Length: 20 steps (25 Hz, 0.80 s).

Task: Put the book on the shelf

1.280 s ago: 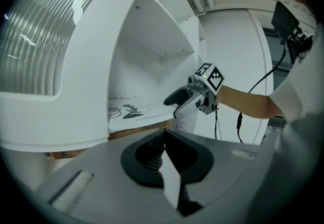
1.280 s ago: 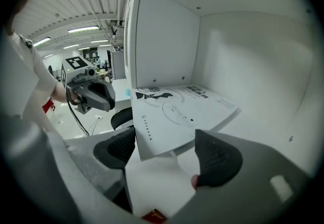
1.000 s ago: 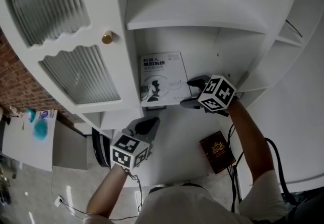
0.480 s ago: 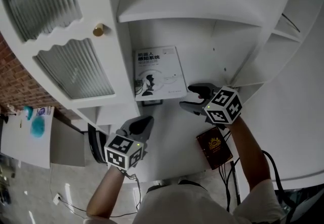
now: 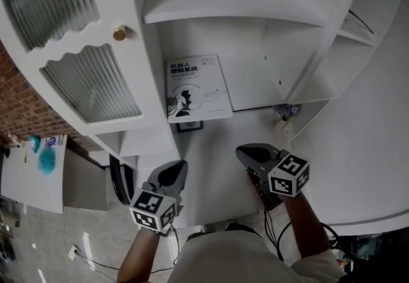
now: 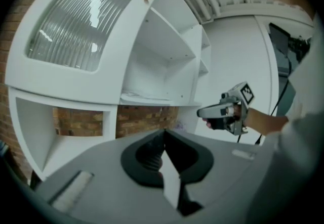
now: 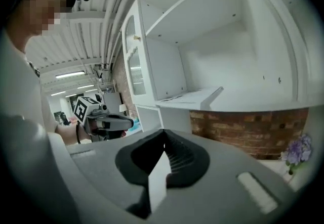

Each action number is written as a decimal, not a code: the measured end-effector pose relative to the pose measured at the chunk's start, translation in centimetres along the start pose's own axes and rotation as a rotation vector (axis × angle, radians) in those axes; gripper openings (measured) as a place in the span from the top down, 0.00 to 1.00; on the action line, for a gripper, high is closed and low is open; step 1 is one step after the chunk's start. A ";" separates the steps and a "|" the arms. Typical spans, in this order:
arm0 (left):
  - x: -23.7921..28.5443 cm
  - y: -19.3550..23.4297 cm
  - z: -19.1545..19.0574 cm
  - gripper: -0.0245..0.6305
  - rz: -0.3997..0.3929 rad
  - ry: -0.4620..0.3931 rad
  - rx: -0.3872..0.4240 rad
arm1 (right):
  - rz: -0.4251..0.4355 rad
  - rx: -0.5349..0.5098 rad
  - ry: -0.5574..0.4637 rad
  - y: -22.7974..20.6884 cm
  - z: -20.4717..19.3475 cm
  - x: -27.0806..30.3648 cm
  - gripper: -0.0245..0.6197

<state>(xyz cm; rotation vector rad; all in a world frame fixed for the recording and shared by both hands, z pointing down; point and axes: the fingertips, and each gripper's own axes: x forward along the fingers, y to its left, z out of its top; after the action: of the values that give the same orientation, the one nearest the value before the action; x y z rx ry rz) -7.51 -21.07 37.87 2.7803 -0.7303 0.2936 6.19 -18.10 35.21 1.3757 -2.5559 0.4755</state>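
Pulled the right gripper (image 5: 248,154) well back from the white book (image 5: 197,87): just beside its right edge a second ago, now far below and to the right of it. Snapped shut on the way, from wide apart to jaws pressed together, nothing between them. Parked over the dark red book (image 5: 262,191), covering most of a cover in plain sight moments earlier. Uncovered, right of the white book: a small purple sprig (image 5: 285,110), earlier masked by the marker cube. Eased the left gripper (image 5: 176,170) a touch further below the white book too.
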 end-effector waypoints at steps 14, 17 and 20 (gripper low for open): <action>-0.3 -2.2 -2.7 0.95 0.007 0.015 -0.008 | 0.018 0.067 -0.006 2.0 -4.7 -0.4 0.96; -0.1 -2.9 -2.9 0.95 0.004 0.021 0.005 | 0.023 0.055 0.006 2.0 -5.0 -0.7 0.96; 0.3 -3.2 -3.5 0.95 0.006 0.043 0.026 | 0.021 0.053 0.012 2.0 -5.2 -1.1 0.96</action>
<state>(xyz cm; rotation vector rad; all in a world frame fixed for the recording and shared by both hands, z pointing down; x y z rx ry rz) -6.11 -17.46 40.63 2.7878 -0.7294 0.3658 5.24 -14.34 39.30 1.3604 -2.5682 0.5568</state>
